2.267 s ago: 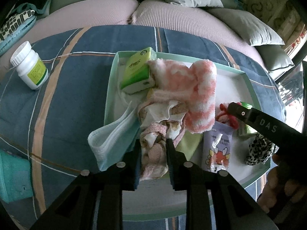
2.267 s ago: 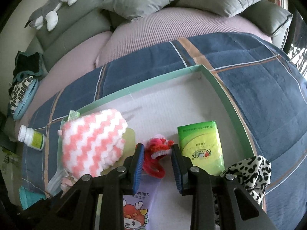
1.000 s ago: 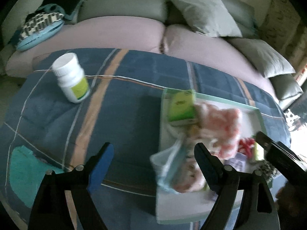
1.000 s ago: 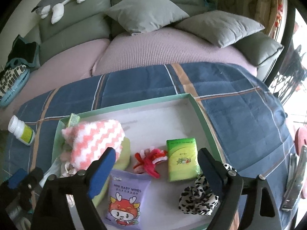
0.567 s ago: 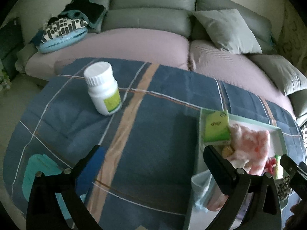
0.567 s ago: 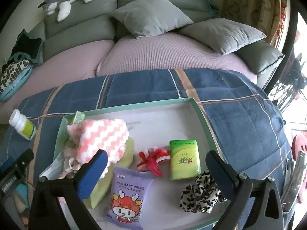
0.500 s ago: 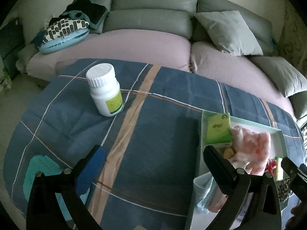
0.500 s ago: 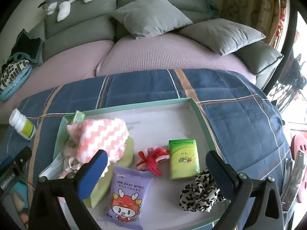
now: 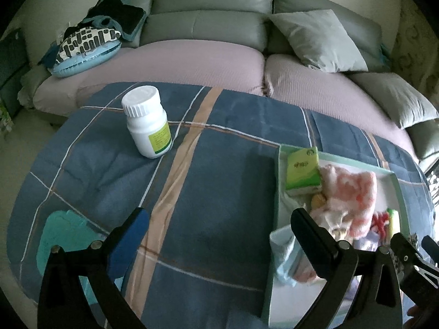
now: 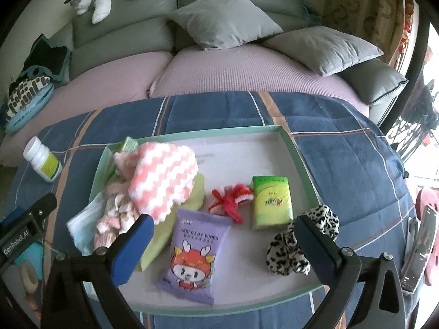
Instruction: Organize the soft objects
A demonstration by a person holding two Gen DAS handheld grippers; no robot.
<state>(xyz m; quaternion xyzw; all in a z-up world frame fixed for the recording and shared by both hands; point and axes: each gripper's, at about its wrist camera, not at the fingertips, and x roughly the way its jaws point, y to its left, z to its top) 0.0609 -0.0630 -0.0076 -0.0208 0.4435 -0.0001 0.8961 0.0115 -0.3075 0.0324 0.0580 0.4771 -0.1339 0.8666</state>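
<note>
Both claws spread wide and empty, nothing between the pads, jaws having just finished opening. Left gripper (image 9: pixel 219 235) hanging over bare blue plaid blanket (image 9: pixel 219 164); right gripper (image 10: pixel 222 238) poised over the near half of the green-rimmed tray (image 10: pixel 299 153).

Soft things gathered in that tray: pink-and-white knit piece (image 10: pixel 162 175) at 10 o'clock from the right claw, heaped on a yellow-green cloth (image 10: pixel 192 192); purple wipes pack (image 10: pixel 194 255) dead ahead between the fingers, long axis running roughly 12 to 6; red yarn scrunchie (image 10: pixel 230 200) and green tissue pack (image 10: pixel 271 200) at 12 to 1 o'clock; leopard scrunchie (image 10: pixel 296 241) just off the right finger at 3 o'clock.

One loose end — a pale blue face mask (image 10: pixel 82 227), draped over the tray's left rim, possibly half outside; blurred in the left view. Seen from the left claw, at 3 o'clock beside its right finger (image 9: pixel 310 235), so left hand nearer. White pill bottle (image 9: pixel 146 122) upright at 11 o'clock, well apart — hard, likely no part of the job.
</note>
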